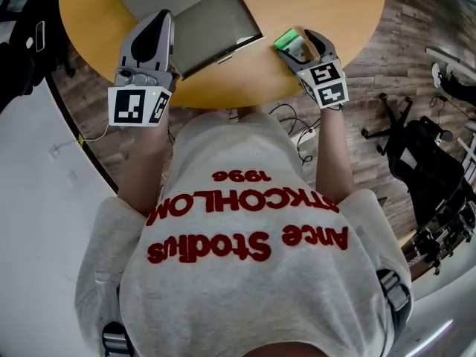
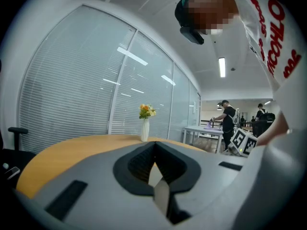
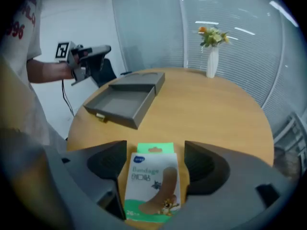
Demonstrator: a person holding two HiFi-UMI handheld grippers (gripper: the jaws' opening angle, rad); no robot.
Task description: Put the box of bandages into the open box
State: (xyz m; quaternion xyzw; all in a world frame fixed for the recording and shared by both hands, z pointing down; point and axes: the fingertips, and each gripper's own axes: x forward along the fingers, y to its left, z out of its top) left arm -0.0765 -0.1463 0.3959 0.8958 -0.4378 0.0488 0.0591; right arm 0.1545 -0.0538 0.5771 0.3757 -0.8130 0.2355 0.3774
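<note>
Pick-up step: the right gripper is released, with the box of bandages loose between its 2 jaws. Next it should clamp the box and carry it ahead-left to the open box. The left gripper is clenched and empty.

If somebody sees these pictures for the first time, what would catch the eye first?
The green-and-white bandage box sits between the right gripper's open jaws, near the round wooden table's edge. Beyond it lies the open grey box, empty, and a white vase of flowers stands at the far side.
</note>
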